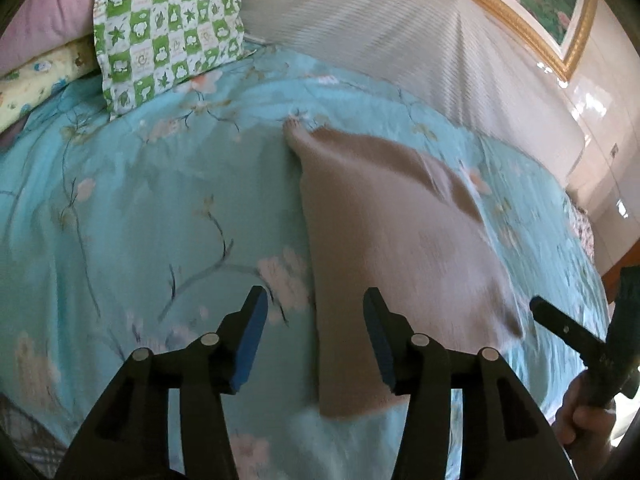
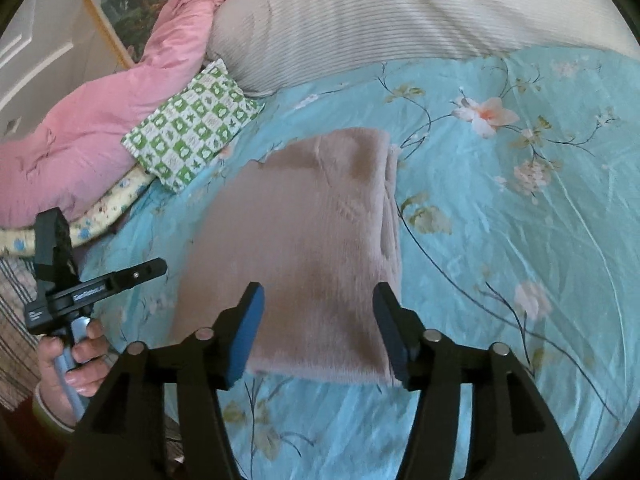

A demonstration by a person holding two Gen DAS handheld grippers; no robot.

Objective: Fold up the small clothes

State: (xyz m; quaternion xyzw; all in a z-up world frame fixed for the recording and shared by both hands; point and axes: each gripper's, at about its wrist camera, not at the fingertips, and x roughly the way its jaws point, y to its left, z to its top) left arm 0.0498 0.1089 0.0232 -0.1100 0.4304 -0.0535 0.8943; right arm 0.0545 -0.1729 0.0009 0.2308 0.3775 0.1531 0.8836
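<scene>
A beige-pink knitted garment [image 1: 380, 232] lies folded flat on the turquoise floral bedspread [image 1: 140, 200]. In the left wrist view my left gripper [image 1: 316, 308] is open and empty, above the garment's near left edge. In the right wrist view the garment [image 2: 312, 232] lies as a long folded rectangle, with layered edges along its right side. My right gripper [image 2: 318, 304] is open and empty just above the garment's near end. The right gripper also shows at the right edge of the left wrist view [image 1: 568, 332], and the left gripper at the left of the right wrist view [image 2: 100, 284].
A green-and-white checked pillow [image 1: 168, 36] lies at the head of the bed, also in the right wrist view [image 2: 192, 128]. A pink quilt [image 2: 100, 120] and a yellow floral pillow [image 2: 112, 208] lie beside it. A ribbed cream headboard [image 1: 380, 32] and a framed picture [image 1: 532, 4] stand behind.
</scene>
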